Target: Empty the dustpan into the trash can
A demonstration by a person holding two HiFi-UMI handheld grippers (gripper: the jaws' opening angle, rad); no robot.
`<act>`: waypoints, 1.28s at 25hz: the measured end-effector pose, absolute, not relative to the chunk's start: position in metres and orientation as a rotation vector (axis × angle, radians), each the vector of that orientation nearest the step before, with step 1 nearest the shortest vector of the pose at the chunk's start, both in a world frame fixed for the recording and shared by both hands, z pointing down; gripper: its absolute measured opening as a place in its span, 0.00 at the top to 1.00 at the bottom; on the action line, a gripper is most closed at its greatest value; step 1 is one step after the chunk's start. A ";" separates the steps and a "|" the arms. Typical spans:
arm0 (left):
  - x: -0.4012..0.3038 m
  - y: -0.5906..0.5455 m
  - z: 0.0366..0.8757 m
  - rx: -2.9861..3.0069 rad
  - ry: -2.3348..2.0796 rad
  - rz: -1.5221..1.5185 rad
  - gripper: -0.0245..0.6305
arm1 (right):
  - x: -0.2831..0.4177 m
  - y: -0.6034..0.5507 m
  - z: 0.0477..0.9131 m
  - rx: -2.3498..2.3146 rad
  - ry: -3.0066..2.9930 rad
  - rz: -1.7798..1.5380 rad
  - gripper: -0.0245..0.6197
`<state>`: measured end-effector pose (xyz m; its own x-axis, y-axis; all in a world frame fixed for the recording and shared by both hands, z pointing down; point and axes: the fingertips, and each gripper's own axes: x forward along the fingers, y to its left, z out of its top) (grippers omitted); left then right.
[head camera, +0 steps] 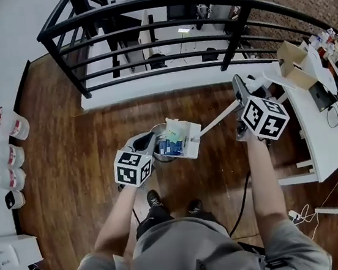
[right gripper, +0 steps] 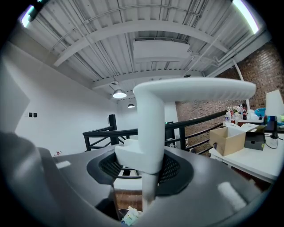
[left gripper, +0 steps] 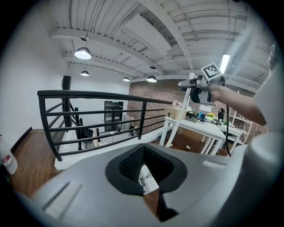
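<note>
A white dustpan (head camera: 185,142) holding blue and white packets (head camera: 170,142) hangs tilted over the grey trash can (head camera: 159,158) on the wooden floor. Its long white handle (head camera: 216,120) slants up to my right gripper (head camera: 240,98), which is shut on it near the top. In the right gripper view the handle (right gripper: 151,128) stands clamped between the dark pads, with the packets (right gripper: 131,217) far below. My left gripper (head camera: 147,141) is beside the can's left rim, its jaws together on nothing. In the left gripper view a white packet (left gripper: 147,181) shows past the jaws' notch.
A black railing (head camera: 158,3) crosses ahead above a lower level. White tables (head camera: 316,124) with a cardboard box (head camera: 292,62) and clutter stand at the right. Plastic jugs (head camera: 7,125) line the left wall. A black cable (head camera: 242,202) lies near the person's shoes (head camera: 156,198).
</note>
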<state>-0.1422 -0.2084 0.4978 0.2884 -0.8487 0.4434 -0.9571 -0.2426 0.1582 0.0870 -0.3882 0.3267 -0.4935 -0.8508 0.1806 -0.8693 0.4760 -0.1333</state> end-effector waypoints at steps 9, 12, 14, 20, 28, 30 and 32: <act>-0.198 -0.228 0.508 2.204 -1.538 0.346 0.96 | 0.029 -0.395 0.349 1.602 -2.494 0.316 0.66; -0.214 -0.230 0.510 2.216 -1.516 0.332 0.96 | 0.006 -0.407 0.344 1.629 -2.465 0.275 0.67; -0.223 -0.232 0.511 2.226 -1.498 0.328 0.96 | -0.012 -0.415 0.341 1.641 -2.451 0.240 0.67; -0.252 -0.258 0.511 2.246 -1.475 0.343 0.96 | -0.078 -0.447 0.334 1.619 -2.438 0.136 0.67; -0.280 -0.308 0.505 2.210 -1.530 0.340 0.96 | -0.148 -0.501 0.336 1.561 -2.437 0.060 0.67; -0.295 -0.313 0.503 2.205 -1.537 0.344 0.96 | -0.170 -0.505 0.340 1.537 -2.438 0.050 0.67; -0.312 -0.323 0.499 2.212 -1.537 0.339 0.96 | -0.195 -0.511 0.340 1.521 -2.436 0.029 0.67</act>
<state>-0.3125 -0.3232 0.4993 0.3581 -0.8295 0.4287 -0.9328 -0.2982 0.2023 -0.1950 -0.5106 0.3396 -0.4129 -0.8796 0.2364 -0.8850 0.4488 0.1242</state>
